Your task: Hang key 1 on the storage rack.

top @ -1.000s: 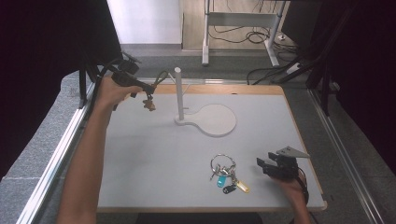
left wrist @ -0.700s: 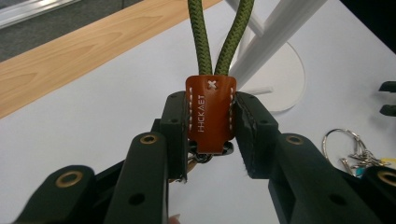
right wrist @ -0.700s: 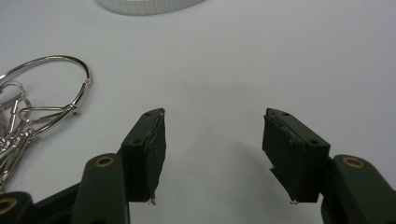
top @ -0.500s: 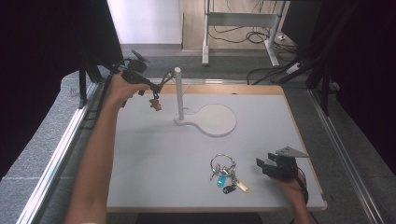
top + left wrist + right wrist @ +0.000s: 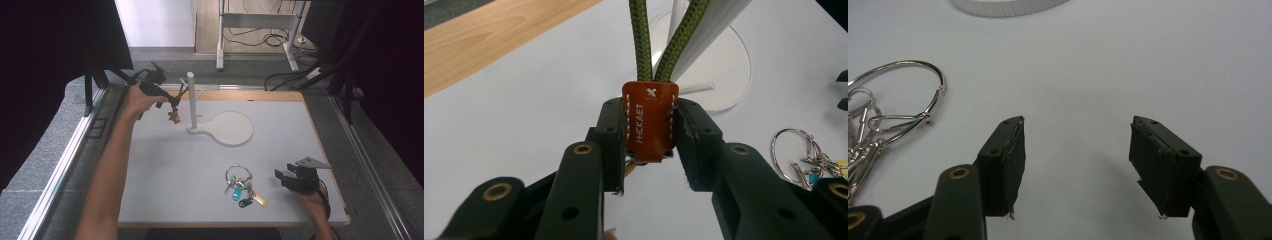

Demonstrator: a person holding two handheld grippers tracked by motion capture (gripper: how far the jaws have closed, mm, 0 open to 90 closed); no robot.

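The left gripper [image 5: 170,102] is clamped on a keychain strap [image 5: 649,122] near the far left part of the white worktop [image 5: 165,165], just beside the stand's upright white post [image 5: 190,97]. In the left gripper view the 2 black jaws press on either side of an orange-brown leather tab with white stitching down both edges, a small white cross near its top and pale stamped lettering running along its length. From the top of the tab 2 strands of olive-green braided cord [image 5: 640,35] rise out of the frame, 1 on each side of the post. Metal shows under the tab's lower edge, too hidden to make out. In the high view the tab hangs as a small brown piece [image 5: 174,116] below the gripper, above the worktop.

The stand [image 5: 227,129] has a flat round white base lying toward the far middle of the worktop.

The right gripper [image 5: 291,179] rests near the near right corner, its jaws spread wide with nothing between them. Just to its left lies a bunch of keys [image 5: 243,186]: a large metal ring, smaller rings, and blue, black and yellow tags.
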